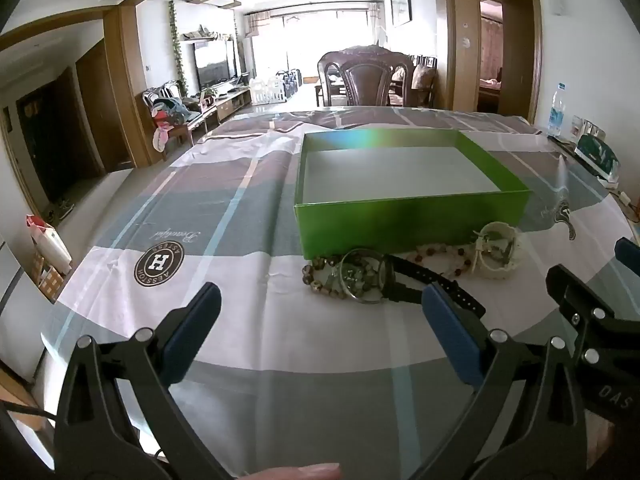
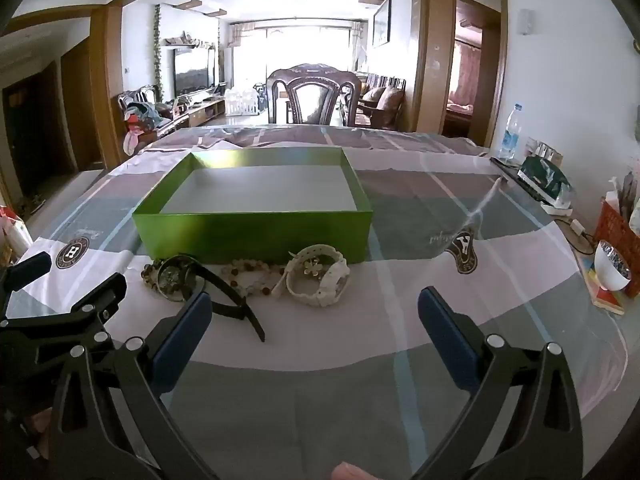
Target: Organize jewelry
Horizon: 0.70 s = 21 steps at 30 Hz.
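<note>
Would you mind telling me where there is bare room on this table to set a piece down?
The green box is empty inside. Cloth lies bare between the jewelry and both grippers, and right of the white watch. It is crowded along the box's near wall: black watch, bead bracelet, white watch.

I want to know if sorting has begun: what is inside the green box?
The green box shows only a bare pale floor. The strip just behind its near wall is hidden. The watches and beads lie outside, in front of it.
</note>
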Available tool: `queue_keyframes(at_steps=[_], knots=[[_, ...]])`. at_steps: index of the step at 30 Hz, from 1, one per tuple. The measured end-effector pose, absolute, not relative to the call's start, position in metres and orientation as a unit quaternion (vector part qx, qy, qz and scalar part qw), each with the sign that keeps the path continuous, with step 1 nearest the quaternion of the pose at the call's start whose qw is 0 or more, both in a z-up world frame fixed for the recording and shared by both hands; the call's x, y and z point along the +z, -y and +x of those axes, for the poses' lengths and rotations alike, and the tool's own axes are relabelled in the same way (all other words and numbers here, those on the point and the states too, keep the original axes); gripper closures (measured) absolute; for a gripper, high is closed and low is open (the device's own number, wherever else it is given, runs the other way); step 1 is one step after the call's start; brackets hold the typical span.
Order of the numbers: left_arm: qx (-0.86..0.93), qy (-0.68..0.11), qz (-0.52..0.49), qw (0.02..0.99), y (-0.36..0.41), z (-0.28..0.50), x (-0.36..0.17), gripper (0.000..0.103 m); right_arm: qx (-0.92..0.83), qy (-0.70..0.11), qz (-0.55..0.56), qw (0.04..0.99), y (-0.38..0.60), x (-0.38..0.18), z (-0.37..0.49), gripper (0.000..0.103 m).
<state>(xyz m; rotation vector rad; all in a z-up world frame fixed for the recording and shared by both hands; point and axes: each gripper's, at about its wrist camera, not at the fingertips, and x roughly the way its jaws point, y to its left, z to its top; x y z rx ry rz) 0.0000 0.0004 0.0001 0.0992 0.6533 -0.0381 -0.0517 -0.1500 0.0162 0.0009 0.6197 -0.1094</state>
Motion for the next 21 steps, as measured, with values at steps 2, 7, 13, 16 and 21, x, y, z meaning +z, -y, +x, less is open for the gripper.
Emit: queue_keyframes(at_steps=[2, 7, 13, 16, 21], knots=[[-0.018, -0.321, 0.049, 0.946, -0.0004, 0.0001, 0.0001, 0.003, -0.053, -0.306, 0.002, 0.951, 0.1504, 0.0161, -0.0515, 0.003], [-0.019, -0.321, 0.048, 0.946, -0.0007, -0.0001, 0.0001, 0.003, -0.053, -0.304, 0.002, 0.951, 0.1505, 0.0165, -0.0523, 0.003], [-0.018, -0.322, 0.050, 0.945, 0.0002, 0.0004, -0.0003, 0.003, -0.053, -0.303, 0.003, 0.951, 0.1511, 0.0164, -0.0521, 0.003], [-0.019, -0.321, 0.050, 0.946, -0.0003, 0.0000, 0.0001, 0.003, -0.053, -0.304, 0.003, 0.951, 0.1511, 0.0164, -0.0518, 0.003], [-0.018, -0.322, 0.049, 0.945, -0.0006, 0.0004, -0.0003, 0.003, -0.053, -0.304, 0.004, 0.951, 0.1512, 0.0162, -0.0515, 0.003]])
